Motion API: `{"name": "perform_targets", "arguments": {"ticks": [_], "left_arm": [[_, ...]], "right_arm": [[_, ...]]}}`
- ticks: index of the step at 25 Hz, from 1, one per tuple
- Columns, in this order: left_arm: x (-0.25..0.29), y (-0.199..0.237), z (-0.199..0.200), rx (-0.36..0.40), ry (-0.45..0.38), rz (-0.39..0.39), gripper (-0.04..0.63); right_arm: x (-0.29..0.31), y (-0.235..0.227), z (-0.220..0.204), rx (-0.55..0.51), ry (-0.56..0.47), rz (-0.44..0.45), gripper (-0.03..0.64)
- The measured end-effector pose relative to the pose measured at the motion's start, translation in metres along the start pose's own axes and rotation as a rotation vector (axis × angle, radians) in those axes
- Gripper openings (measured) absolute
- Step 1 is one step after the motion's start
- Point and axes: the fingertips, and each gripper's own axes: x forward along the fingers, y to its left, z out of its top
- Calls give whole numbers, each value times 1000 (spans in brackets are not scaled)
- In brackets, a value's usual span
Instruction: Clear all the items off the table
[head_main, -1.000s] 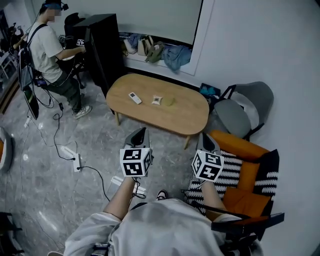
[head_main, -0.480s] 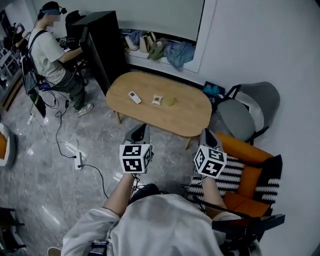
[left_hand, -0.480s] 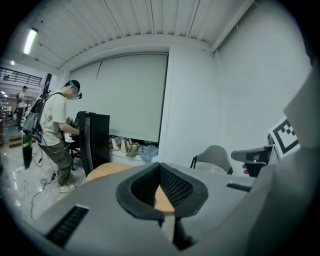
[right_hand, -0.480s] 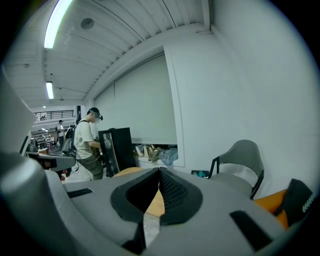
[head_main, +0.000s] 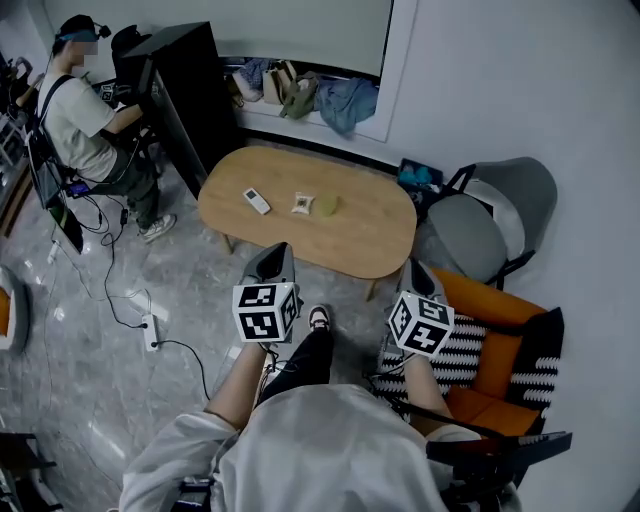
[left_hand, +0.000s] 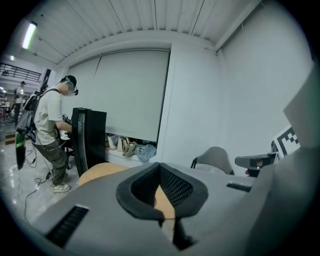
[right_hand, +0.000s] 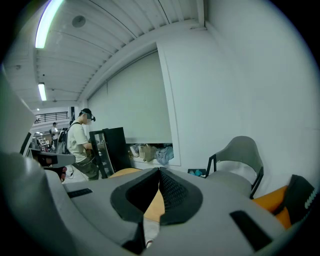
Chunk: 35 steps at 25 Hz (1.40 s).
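On my oval wooden table, left of centre, in a row:
- one white remote
- one small pale packet
- one yellow-green lump

My left gripper and right gripper are both clenched, empty, at the table's near edge.

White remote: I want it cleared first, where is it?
In the head view, the white remote lies on the left part of the wooden table, just left of the small packet.

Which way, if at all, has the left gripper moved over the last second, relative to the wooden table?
Yes. The left gripper has moved forward, closer to the wooden table.
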Motion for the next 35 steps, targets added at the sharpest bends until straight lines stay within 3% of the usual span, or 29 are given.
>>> {"name": "perform_targets", "arguments": {"ticks": [17, 26, 35], "left_arm": [[179, 39, 55, 5, 23, -49, 0], [257, 78, 57, -72, 65, -32, 0], [318, 56, 29, -57, 191, -74, 0]], "right_arm": [[168, -15, 67, -35, 21, -30, 24], [253, -7, 88, -50, 60, -2, 25], [290, -68, 75, 35, 132, -97, 25]]}}
